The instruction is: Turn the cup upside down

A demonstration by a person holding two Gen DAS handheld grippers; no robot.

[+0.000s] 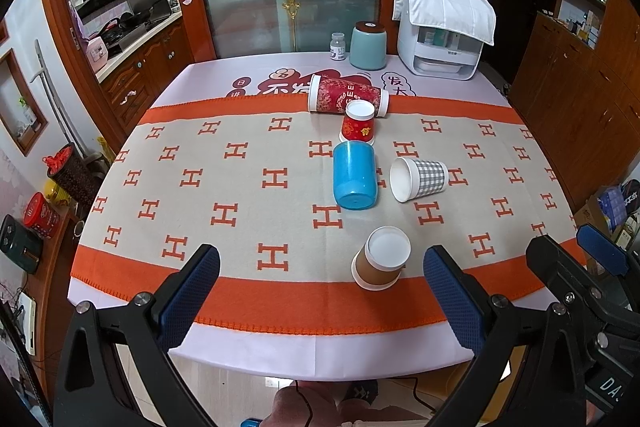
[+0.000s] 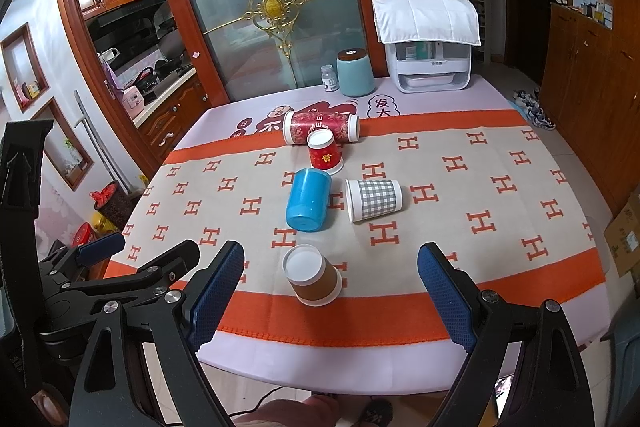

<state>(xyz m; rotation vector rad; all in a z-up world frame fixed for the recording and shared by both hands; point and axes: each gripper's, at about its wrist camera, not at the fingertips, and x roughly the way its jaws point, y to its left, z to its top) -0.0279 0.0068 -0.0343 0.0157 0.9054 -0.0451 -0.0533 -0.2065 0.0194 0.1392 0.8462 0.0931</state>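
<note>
A brown paper cup (image 1: 380,259) stands upside down near the table's front edge, also in the right wrist view (image 2: 312,277). Behind it a blue plastic cup (image 1: 354,177) (image 2: 308,201) lies on its side, and a grey checked paper cup (image 1: 420,179) (image 2: 374,201) lies on its side to the right. A small red cup (image 1: 359,125) (image 2: 325,151) stands upside down. A tall red patterned cup (image 1: 348,95) (image 2: 320,127) lies on its side behind it. My left gripper (image 1: 320,291) and right gripper (image 2: 332,291) are open, empty, held short of the front edge.
An orange and beige H-patterned cloth (image 1: 240,187) covers the table. At the back stand a teal canister (image 1: 368,45), a small white jar (image 1: 338,47) and a white appliance (image 1: 440,39) under a cloth. Wooden cabinets stand at the right (image 1: 580,87).
</note>
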